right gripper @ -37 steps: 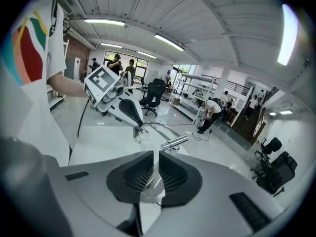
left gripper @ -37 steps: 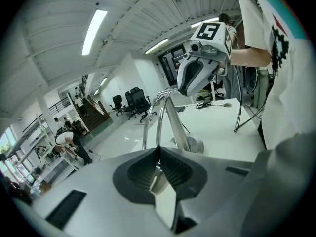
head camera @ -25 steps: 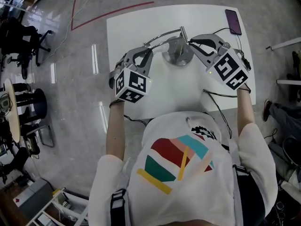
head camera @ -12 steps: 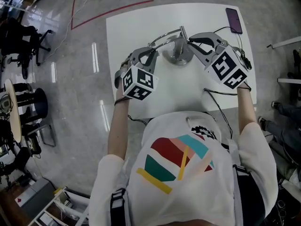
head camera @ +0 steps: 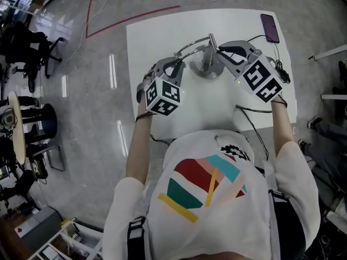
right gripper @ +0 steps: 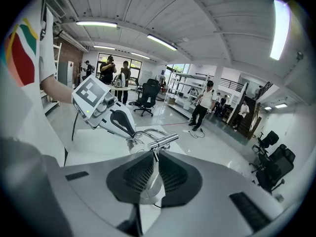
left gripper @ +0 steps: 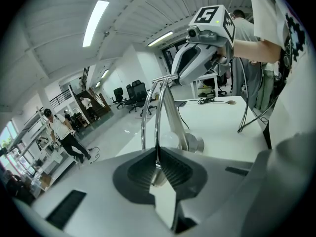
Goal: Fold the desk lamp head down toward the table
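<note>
**A:** Nearest you, your left tongs (left gripper: 158,157) were clenched on the thin chrome loop (left gripper: 157,115) of the desk lamp (head camera: 206,58). In the last second you had nudged that hand a little up and to the right in the head view, closer to the lamp. Its marker cube had turned slightly, and the grip had not loosened.

**B:** Your right tongs (right gripper: 155,161) hadn't budged. They were clamped on a shiny upright stem just under the short cylindrical bar (right gripper: 163,142). I took it that you were bracing the lamp with the right while the left began working the loop. The fold looked barely begun, because the loop stood arched well above the table (head camera: 157,31).

**A:** Agreed. The lamp sat in the upper middle of the head view, between your two hands, on its round base (left gripper: 193,143). It was all polished metal: slim tube bent into a smooth curve, a squat disc below, hard and probably slick. That's where your dark ribbed pads (left gripper: 177,169) earned their keep. I couldn't say for certain which part was the head.

**B:** The table was flat, matte white. Farthest off, in its upper right corner, a dark phone (head camera: 269,25) lay flat, well clear of your hands.
</note>
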The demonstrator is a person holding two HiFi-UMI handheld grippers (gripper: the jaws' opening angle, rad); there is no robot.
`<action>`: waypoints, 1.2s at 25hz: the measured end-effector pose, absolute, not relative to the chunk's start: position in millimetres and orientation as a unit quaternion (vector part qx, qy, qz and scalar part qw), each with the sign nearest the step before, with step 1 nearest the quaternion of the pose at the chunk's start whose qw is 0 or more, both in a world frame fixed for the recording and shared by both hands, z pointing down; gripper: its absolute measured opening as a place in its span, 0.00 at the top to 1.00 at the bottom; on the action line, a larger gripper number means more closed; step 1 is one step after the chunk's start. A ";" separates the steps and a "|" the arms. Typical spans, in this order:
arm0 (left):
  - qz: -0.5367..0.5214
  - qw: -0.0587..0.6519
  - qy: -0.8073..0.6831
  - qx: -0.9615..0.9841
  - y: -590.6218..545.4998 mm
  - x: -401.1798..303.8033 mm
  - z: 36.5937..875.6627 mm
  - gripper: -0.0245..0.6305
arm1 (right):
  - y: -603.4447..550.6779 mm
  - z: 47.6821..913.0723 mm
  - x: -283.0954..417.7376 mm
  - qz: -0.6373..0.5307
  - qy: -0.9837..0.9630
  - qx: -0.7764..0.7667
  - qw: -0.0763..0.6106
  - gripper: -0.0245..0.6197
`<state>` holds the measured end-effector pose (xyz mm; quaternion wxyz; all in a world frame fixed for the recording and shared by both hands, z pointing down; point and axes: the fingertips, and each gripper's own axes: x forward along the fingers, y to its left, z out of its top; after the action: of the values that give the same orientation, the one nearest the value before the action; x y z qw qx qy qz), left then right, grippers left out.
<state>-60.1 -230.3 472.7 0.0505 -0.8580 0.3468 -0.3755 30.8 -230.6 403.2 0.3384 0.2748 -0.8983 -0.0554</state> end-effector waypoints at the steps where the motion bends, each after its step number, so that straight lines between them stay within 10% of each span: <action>1: -0.373 0.052 0.347 -0.859 -230.2 -60.3 471.8 0.87 | -230.5 402.3 30.7 -0.050 -0.899 0.278 0.334 0.90; 16: -0.054 0.022 0.460 -0.886 -214.6 -84.2 329.4 0.87 | -222.7 383.3 40.8 -0.100 -0.849 0.364 0.370 0.90; 30: 0.057 0.003 0.489 -0.870 -213.2 -69.0 273.9 0.87 | -208.3 275.8 86.6 0.067 -0.857 0.508 -0.059 0.90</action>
<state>-69.0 -213.2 273.9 0.0029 -0.8703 0.4891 0.0573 86.6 -208.3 275.8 -0.0586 0.5078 -0.8569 0.0670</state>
